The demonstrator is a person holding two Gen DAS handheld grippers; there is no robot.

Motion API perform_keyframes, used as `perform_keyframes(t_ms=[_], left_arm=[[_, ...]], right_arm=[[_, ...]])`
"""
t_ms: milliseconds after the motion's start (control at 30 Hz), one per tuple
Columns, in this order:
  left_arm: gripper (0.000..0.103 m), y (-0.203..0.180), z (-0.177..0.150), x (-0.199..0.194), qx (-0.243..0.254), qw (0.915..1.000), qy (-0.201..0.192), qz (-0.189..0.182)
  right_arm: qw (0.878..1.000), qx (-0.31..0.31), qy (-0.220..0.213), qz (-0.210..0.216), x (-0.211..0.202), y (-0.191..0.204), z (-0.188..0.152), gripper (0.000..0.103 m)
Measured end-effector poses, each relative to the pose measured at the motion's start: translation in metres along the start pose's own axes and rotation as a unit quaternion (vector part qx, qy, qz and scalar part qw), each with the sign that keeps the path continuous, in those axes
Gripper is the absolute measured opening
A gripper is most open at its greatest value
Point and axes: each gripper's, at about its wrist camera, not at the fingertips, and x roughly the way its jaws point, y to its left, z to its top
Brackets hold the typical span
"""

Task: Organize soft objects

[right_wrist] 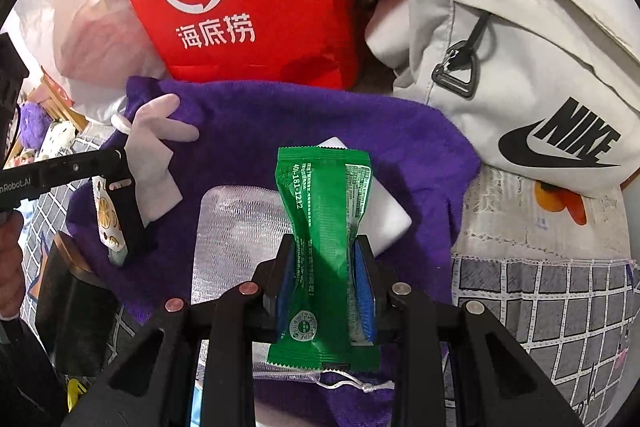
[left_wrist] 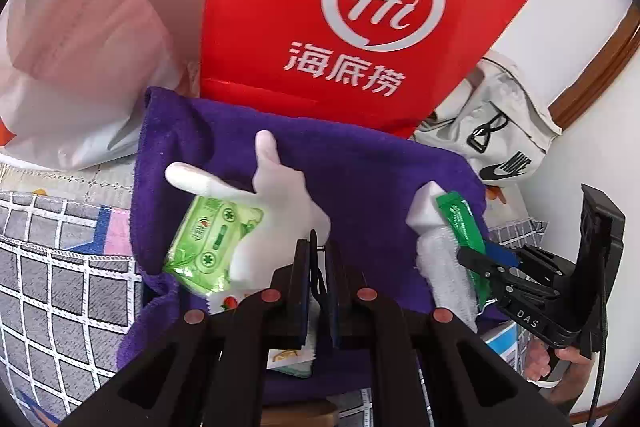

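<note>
A: How far along are you looking?

B: Midway, I judge. Your right gripper [right_wrist: 325, 269] is pinching the green sachet [right_wrist: 323, 211] above the purple towel [right_wrist: 420, 151]; it's crinkling at the waist. Your left gripper [left_wrist: 318, 267] is closing narrowly on the white glove [left_wrist: 280, 195].

A: What's left?

B: The green wet-wipe pack [left_wrist: 212, 239], white sponge block [right_wrist: 390, 217] and mesh pouch [right_wrist: 236, 227] are lying loose on the towel, waiting for you.
</note>
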Motion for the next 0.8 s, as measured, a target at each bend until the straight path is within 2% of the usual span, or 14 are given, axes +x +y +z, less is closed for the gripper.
perform_keyframes(t_ms=[133,233,300,367,467,600,800], left_arm=[[0.009,0.005,0.0,0.002,-0.006,1.0,0.007,-0.001],[0.019,0.007,0.0,0.007,-0.009,0.9998,0.019,0.0],[0.023,0.007,0.0,0.009,-0.009,0.9997,0.022,0.0],[0.025,0.006,-0.001,0.01,-0.007,0.9997,0.024,0.002],[0.033,0.005,0.0,0.009,-0.007,0.9997,0.021,0.009],[0.045,0.006,0.001,0.006,-0.012,0.9997,0.017,0.011],[0.057,0.003,0.002,-0.001,-0.012,0.9998,0.014,0.011]], right_arm=[[1.0,0.0,0.002,-0.001,0.002,0.0,0.0,0.031],[1.0,-0.003,-0.003,-0.01,0.002,0.002,0.001,0.036],[1.0,-0.004,-0.004,-0.011,0.001,0.003,0.001,0.041],[1.0,-0.006,-0.008,-0.01,0.0,0.003,0.001,0.052],[1.0,-0.012,-0.015,-0.012,-0.004,0.005,0.001,0.062],[1.0,-0.008,-0.021,-0.004,-0.008,0.004,0.002,0.063],[0.999,0.008,-0.031,-0.007,-0.015,0.0,0.002,0.069]])
